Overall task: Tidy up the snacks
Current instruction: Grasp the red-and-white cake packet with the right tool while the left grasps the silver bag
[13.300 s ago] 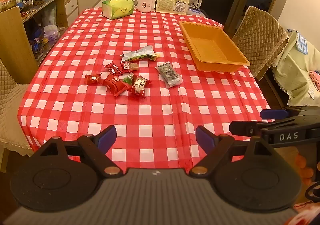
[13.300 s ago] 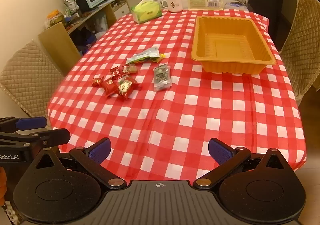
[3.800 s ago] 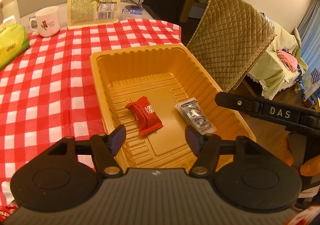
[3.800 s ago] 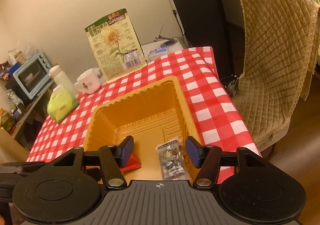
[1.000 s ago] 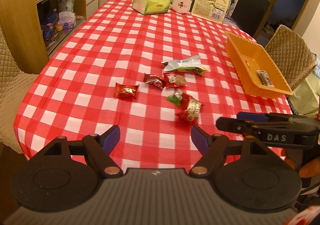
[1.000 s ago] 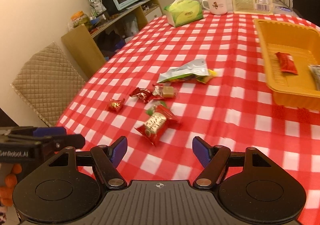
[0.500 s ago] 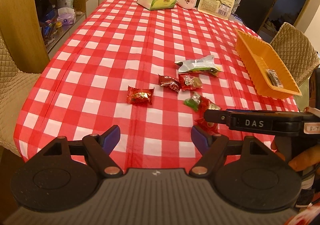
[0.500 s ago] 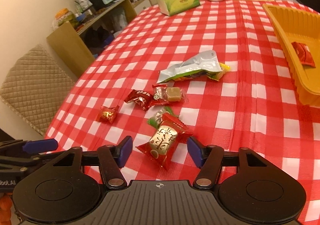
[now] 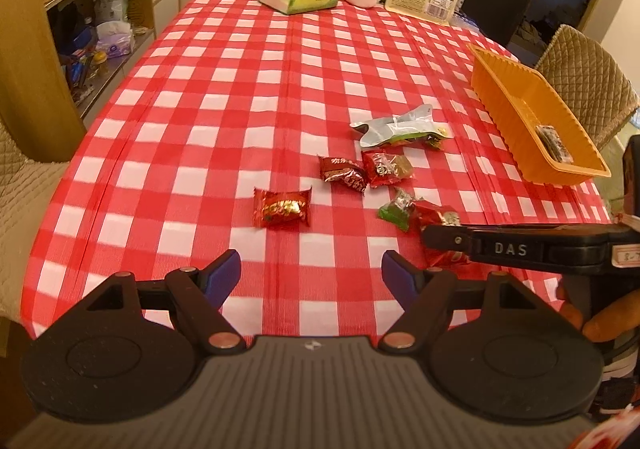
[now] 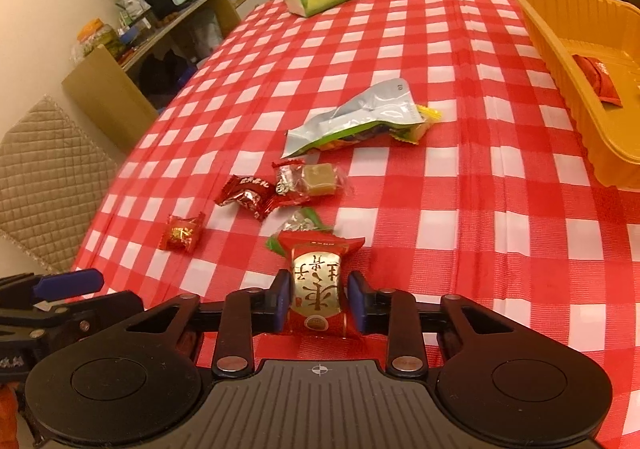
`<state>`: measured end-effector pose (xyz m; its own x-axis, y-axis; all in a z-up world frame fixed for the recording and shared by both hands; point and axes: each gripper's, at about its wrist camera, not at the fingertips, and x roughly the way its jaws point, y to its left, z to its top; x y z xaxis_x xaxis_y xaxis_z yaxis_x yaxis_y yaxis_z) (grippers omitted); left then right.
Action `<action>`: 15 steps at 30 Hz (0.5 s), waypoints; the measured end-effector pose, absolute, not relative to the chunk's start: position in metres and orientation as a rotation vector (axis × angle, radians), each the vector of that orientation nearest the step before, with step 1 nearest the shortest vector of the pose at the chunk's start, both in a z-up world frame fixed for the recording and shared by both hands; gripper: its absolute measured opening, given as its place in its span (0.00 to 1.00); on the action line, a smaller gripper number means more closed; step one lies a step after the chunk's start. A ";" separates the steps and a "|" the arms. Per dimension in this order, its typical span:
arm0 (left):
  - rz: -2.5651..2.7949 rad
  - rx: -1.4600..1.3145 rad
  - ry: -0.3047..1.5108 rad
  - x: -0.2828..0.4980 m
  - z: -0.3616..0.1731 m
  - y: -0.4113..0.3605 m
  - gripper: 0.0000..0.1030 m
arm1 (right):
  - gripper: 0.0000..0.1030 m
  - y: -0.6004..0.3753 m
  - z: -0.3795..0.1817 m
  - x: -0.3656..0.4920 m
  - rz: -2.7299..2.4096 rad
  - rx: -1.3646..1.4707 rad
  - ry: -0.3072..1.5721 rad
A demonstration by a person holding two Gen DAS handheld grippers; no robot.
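Red foil, gold label: the big wrapped candy (image 10: 316,291) lies on the checked worktop (image 10: 460,185), right between the pads of the right hand-held gripper (image 10: 318,303), whose jaws are closing on its flanks. It looks light and crinkly, probably slippery, so the plump middle seems the place to pinch, not the twisted ends. The left hand-held gripper (image 9: 311,275) hangs wide open and empty, short of a small red candy (image 9: 282,207). The orange tray (image 10: 576,97) waits well apart.
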<state>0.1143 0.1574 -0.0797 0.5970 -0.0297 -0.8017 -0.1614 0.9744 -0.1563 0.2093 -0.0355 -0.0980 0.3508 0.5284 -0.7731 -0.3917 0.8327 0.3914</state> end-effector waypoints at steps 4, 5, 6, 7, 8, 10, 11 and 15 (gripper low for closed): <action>0.033 -0.168 0.928 0.128 -0.081 0.152 0.72 | 0.25 -0.050 -0.092 0.208 0.573 0.159 1.046; 0.020 -0.149 0.926 0.132 -0.082 0.151 0.72 | 0.24 -0.054 -0.091 0.208 0.561 0.171 1.044; 0.006 -0.127 0.923 0.137 -0.082 0.149 0.71 | 0.24 -0.060 -0.089 0.209 0.547 0.184 1.041; -0.009 -0.106 0.919 0.142 -0.082 0.147 0.71 | 0.24 -0.066 -0.088 0.210 0.532 0.197 1.038; -0.029 -0.083 0.913 0.147 -0.082 0.144 0.69 | 0.24 -0.073 -0.086 0.211 0.516 0.210 1.035; -0.071 -0.034 0.901 0.159 -0.082 0.139 0.67 | 0.24 -0.086 -0.085 0.212 0.482 0.236 1.036; -0.095 -0.007 0.894 0.165 -0.083 0.136 0.66 | 0.24 -0.092 -0.084 0.213 0.465 0.248 1.036; -0.193 0.103 0.881 0.195 -0.088 0.123 0.65 | 0.24 -0.118 -0.081 0.213 0.390 0.297 1.032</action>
<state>0.1950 0.1235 -0.0879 0.6208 -0.1251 -0.7739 0.2100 0.9776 0.0105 0.2126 -0.1185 -0.0811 0.4548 0.4477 -0.7699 -0.1731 0.8924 0.4167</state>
